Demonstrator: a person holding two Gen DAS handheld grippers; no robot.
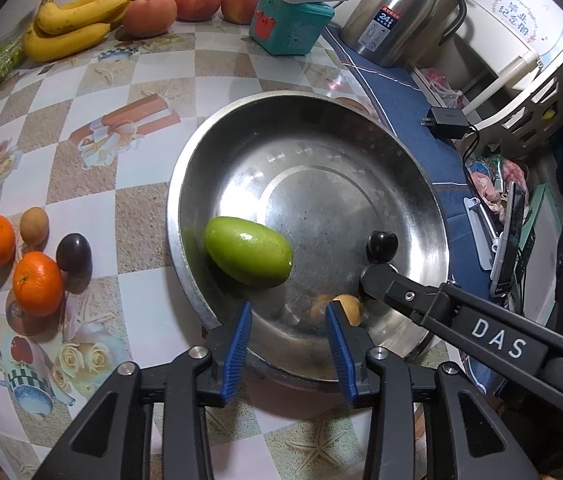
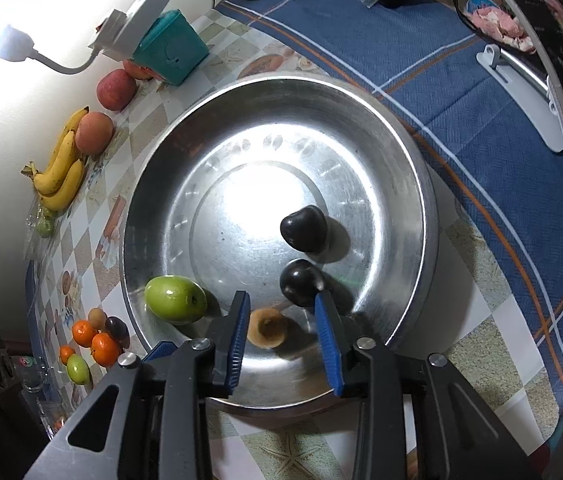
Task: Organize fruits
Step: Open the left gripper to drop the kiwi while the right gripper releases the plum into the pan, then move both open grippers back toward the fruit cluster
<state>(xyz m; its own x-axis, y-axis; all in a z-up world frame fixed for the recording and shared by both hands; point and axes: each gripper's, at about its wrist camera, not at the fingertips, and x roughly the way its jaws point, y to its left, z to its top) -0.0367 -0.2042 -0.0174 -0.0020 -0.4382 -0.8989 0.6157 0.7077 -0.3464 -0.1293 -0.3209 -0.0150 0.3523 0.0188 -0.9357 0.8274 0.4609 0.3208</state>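
A wide steel bowl (image 1: pixel 409 168) sits on the patterned tablecloth. Inside lie a green oval fruit (image 1: pixel 247 256), a dark plum (image 1: pixel 381 246) and a small brown fruit (image 1: pixel 349 308). My left gripper (image 1: pixel 289 318) hangs open over the bowl's near rim, nothing between its blue pads; the brown fruit rests just outside its right pad. In the right wrist view, my right gripper (image 2: pixel 281 304) is open above the bowl (image 2: pixel 153 184). The brown fruit (image 2: pixel 267 330) lies below the gap, untouched. One plum (image 2: pixel 301 282) sits by the right pad, another plum (image 2: pixel 303 228) further in, the green fruit (image 2: pixel 175 300) left.
Left of the bowl lie two oranges (image 1: pixel 37 282), a dark plum (image 1: pixel 74 258) and a small brown fruit (image 1: pixel 34 225). Bananas (image 1: pixel 77 16) and red-orange round fruits (image 1: pixel 149 14) line the far edge. A teal box (image 1: pixel 289 24), a steel jug (image 1: pixel 397 12) and a charger (image 1: pixel 447 122) stand behind.
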